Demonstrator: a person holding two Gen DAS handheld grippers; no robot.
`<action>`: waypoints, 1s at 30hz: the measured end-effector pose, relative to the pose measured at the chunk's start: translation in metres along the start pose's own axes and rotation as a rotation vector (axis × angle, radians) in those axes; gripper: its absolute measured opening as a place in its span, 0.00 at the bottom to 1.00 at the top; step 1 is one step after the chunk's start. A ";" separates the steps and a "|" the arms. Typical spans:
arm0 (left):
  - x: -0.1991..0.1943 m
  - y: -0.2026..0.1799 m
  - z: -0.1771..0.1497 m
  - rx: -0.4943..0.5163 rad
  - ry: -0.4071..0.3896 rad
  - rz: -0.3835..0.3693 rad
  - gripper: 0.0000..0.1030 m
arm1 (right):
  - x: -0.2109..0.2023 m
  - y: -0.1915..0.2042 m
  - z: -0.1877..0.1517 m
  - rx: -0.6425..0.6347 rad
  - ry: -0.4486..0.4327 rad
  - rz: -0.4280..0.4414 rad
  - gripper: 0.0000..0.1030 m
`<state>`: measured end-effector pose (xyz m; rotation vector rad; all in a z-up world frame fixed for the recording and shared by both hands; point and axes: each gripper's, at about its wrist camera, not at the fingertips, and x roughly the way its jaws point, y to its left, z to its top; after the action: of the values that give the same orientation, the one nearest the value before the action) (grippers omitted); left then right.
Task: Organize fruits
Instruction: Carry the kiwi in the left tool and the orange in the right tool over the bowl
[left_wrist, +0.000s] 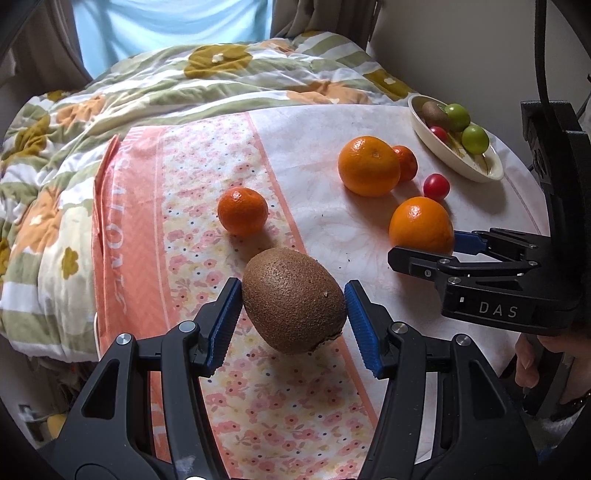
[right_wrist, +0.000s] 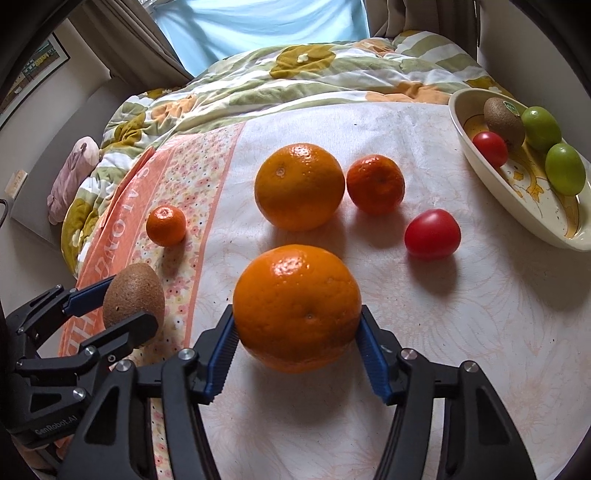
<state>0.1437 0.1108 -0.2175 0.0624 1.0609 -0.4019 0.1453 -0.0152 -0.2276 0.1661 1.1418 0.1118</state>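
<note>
Item: my left gripper (left_wrist: 293, 301) clamps kiwi (left_wrist: 293, 299); right gripper (right_wrist: 297, 332) clamps orange (right_wrist: 297, 308). Risk: smooth round fruit slipping forward from the pads.

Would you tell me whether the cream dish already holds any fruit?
Partly filled. The cream dish holds a kiwi, a red tomato and two green fruits; its near end is bare.

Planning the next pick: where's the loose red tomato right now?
In the right wrist view, the red tomato sits on the cloth right of centre, between the small mandarin and the cream dish.
</note>
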 end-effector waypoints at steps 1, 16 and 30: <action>-0.001 0.000 0.000 -0.001 -0.001 0.000 0.59 | -0.002 0.000 -0.001 -0.001 -0.002 -0.001 0.56; -0.049 -0.036 0.029 0.001 -0.085 0.007 0.59 | -0.077 -0.029 0.001 0.009 -0.091 -0.004 0.55; -0.067 -0.135 0.082 0.029 -0.177 -0.024 0.59 | -0.156 -0.105 0.016 0.013 -0.169 -0.034 0.55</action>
<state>0.1364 -0.0139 -0.1007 0.0394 0.8816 -0.4363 0.0956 -0.1461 -0.1016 0.1646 0.9765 0.0588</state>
